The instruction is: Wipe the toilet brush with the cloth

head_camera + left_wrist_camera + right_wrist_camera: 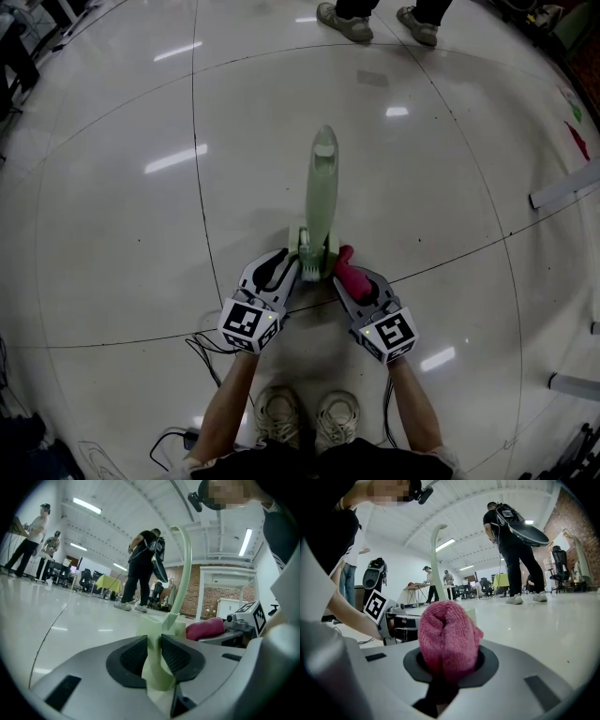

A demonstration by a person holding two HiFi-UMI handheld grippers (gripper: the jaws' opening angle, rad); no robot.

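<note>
A pale green toilet brush (322,187) stands upright in its holder (317,261) on the glossy floor, just ahead of both grippers. My left gripper (292,266) is shut on a thin green fin of the holder (157,672), both pads pressed on it, and the curved handle (185,573) rises behind. My right gripper (349,277) is shut on a bunched pink cloth (447,637), which sticks out past the jaws. The cloth (347,267) sits close to the holder's right side; whether it touches I cannot tell. The brush handle (434,564) stands left of the cloth in the right gripper view.
The person's own shoes (309,417) stand right behind the grippers, with black cables (202,352) on the floor to the left. Another person's feet (375,21) are at the far edge. White bars (562,187) lie at the right. People and desks show in the background.
</note>
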